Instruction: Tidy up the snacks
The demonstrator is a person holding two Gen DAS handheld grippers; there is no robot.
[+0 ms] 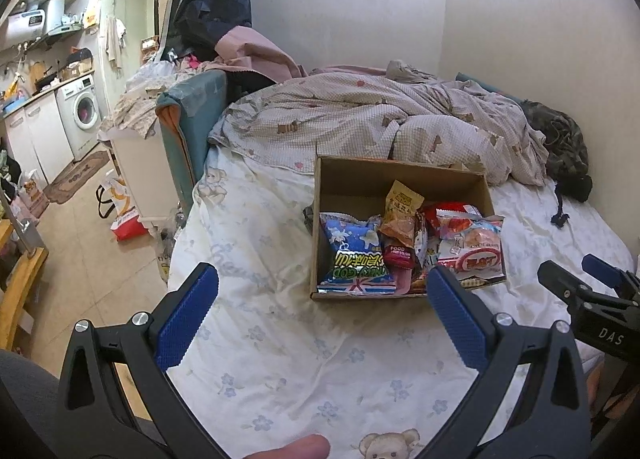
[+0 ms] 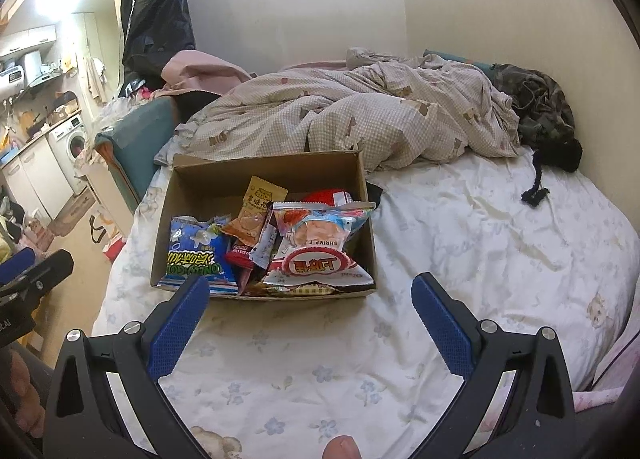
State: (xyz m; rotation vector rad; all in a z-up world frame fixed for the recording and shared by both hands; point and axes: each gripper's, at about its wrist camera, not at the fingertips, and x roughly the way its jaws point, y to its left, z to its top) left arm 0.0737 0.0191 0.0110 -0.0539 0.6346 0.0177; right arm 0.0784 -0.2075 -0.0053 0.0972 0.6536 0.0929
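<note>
Here the snack packets (image 2: 276,243) lie heaped in the cardboard box (image 2: 192,179) on the bed (image 2: 460,243). Both the left claw (image 1: 322,293) and right claw (image 2: 310,299) hover near it, wide open, empty. This fits packets already gathered or awaiting sorting.

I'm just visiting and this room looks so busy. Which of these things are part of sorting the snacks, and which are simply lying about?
Part of the job:
cardboard box
blue snack bag
orange snack packet
shrimp snack bag
left tool, open
right tool, open

Just lying about:
checked duvet
camouflage garment
washing machine
floral sheet
</note>
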